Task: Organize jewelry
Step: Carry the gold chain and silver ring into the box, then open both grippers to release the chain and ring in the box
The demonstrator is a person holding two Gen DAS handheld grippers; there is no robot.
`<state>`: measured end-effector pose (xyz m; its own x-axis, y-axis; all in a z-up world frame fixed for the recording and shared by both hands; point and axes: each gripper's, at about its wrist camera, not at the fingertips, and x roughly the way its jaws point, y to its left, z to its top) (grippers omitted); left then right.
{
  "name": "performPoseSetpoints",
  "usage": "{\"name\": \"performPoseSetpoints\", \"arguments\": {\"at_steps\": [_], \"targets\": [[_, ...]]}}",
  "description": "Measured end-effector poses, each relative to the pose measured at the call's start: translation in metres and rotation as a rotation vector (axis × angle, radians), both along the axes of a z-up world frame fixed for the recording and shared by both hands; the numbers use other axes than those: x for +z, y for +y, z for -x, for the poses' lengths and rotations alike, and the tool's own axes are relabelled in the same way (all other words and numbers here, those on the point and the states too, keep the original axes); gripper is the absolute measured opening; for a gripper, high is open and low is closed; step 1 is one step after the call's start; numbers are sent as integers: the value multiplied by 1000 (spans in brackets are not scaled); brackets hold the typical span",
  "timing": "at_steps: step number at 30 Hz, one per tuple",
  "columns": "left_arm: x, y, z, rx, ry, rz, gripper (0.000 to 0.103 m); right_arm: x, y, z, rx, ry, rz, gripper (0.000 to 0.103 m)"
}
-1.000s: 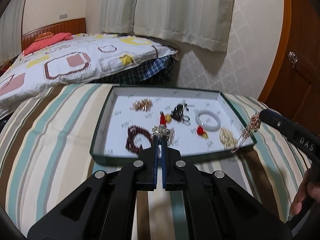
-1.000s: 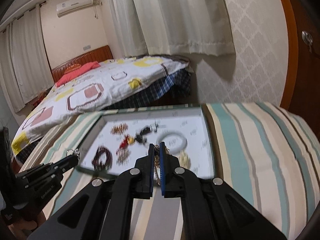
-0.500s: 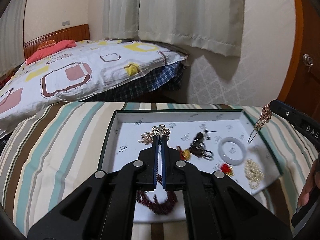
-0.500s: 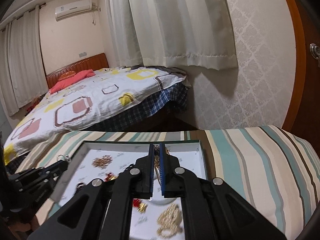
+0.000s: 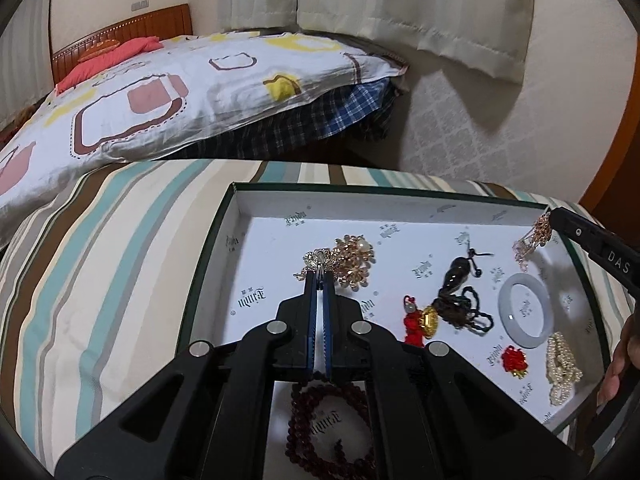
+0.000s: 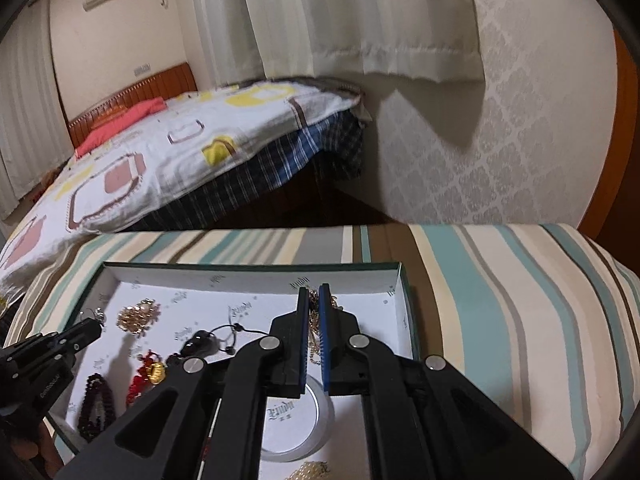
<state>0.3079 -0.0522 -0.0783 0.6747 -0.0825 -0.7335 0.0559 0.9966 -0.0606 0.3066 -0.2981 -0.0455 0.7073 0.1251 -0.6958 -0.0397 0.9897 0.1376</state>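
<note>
Now both tools hovered over the box: left tool clamped a silver brooch, right tool a gold hairpin; next, lower and release.

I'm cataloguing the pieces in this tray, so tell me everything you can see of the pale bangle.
The pale bangle is a smooth, closed ring, milky white with a faint grey-lilac tint, looking like jade or glass. It lies flat on the printed white floor of the green-edged tray, towards its right side, with the lettering showing through its opening. Neither gripper touches it. The dark cord pendant lies to its left, the pearl strand just in front; contact cannot be told.
</note>
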Motion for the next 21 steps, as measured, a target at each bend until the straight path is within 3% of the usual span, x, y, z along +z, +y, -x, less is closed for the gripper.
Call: {"name": "performPoseSetpoints", "arguments": {"at_steps": [17,20,21], "targets": [[-15,1,-8,13,69,-3,6,-12,1,-18,-4,102,35,8],[-15,1,-8,16,70,-3,16,-12,0,-18,-11,102,29,18],[-14,2,-9,16,67,-2,25,-12,-1,-18,-13,102,28,23]]}}
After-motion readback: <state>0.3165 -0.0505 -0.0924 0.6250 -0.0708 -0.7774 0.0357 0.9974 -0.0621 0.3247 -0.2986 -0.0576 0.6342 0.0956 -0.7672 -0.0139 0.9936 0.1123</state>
